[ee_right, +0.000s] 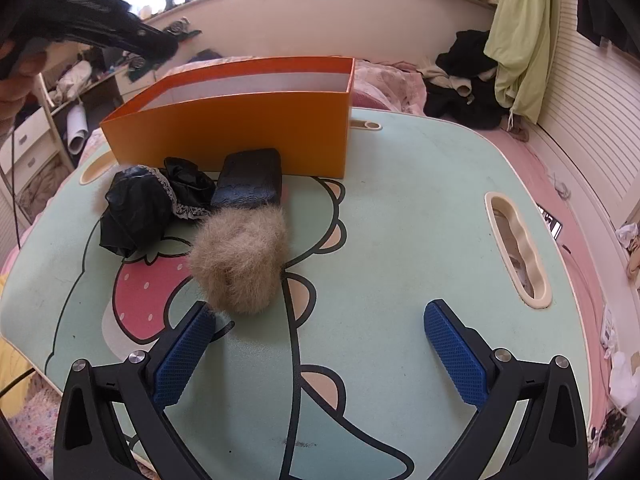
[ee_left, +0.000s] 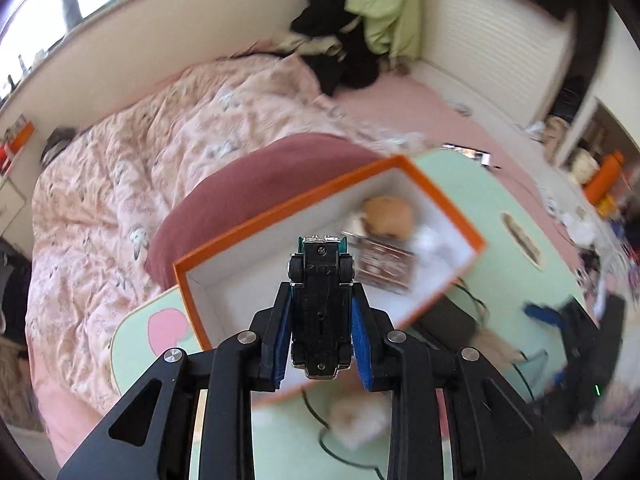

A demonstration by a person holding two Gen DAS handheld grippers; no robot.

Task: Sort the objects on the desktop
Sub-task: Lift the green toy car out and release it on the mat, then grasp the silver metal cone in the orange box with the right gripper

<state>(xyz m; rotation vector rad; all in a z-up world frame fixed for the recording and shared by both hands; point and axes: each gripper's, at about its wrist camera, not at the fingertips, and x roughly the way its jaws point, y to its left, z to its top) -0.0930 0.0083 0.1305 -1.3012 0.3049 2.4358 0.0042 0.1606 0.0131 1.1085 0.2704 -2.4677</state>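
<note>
My left gripper is shut on a small toy car, black underside facing me, teal body behind. It hangs over the open orange box, which holds a tan round toy, a brown packet and something white. In the right wrist view the orange box stands at the back of the mint-green table. In front of it lie a black case, a black lace cloth and a beige furry ball. My right gripper is open just above the table, its left pad beside the ball.
The table sits on a bed with a pink quilt and a maroon pillow. The table has a handle slot on the right. Dark clothes are piled at the back. A hand shows at the top left.
</note>
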